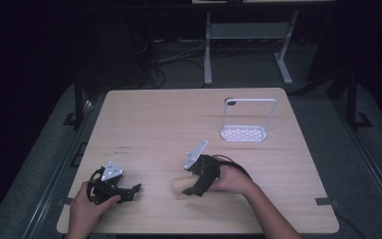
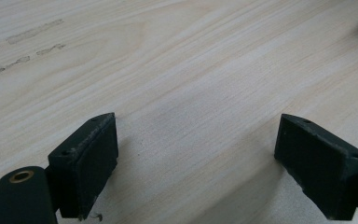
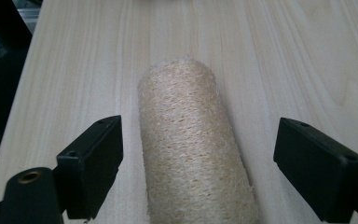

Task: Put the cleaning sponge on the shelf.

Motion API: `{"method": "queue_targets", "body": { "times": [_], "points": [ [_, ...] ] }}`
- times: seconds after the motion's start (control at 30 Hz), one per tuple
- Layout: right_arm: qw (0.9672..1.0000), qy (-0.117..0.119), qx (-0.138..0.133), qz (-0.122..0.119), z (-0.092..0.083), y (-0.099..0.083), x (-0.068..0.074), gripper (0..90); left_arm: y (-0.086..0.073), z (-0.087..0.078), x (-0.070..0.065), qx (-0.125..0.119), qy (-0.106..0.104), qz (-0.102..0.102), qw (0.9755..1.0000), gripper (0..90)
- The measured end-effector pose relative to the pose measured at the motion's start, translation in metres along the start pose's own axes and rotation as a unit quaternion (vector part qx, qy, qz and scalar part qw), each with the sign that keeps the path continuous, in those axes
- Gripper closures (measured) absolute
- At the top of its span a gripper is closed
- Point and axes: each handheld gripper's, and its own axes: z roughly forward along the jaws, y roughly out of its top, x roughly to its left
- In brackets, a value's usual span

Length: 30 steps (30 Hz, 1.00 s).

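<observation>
Fibrous loofah roll [image 3: 193, 149] lying between open right gripper [image 3: 198, 158] fingers [image 3: 93, 163], untouched; best centred before squeezing. Left gripper [image 2: 198, 158] open, empty.

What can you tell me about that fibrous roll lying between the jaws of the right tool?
The loofah roll is a pale tan cylinder of coarse, woven-looking plant fibre with a fuzzy, slightly domed end. It lies on its side on the light wooden table, near the front edge, its length running along the right tool. That tool's black jaws stand wide on either side of it, with a gap on each side, so nothing grips it; it rests on the table alone. In the high view only its end peeks out beside the tool.
</observation>
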Motion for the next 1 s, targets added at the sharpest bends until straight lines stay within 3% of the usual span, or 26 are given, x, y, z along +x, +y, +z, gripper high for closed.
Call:
{"method": "queue_targets", "body": {
  "times": [0.27, 1.0],
  "points": [
    [0.9998, 0.001, 0.018, -0.010, 0.008, 0.001, 0.001, 16.2, 0.000, 0.000, 0.000, 0.000, 0.000, 0.000, 1.0000, 12.9],
    [0.9988, 0.004, 0.032, -0.037, 0.014, 0.002, 0.005, 39.7, 0.000, 0.000, 0.000, 0.000, -0.001, -0.001, 1.0000, 12.9]
  ]
}}
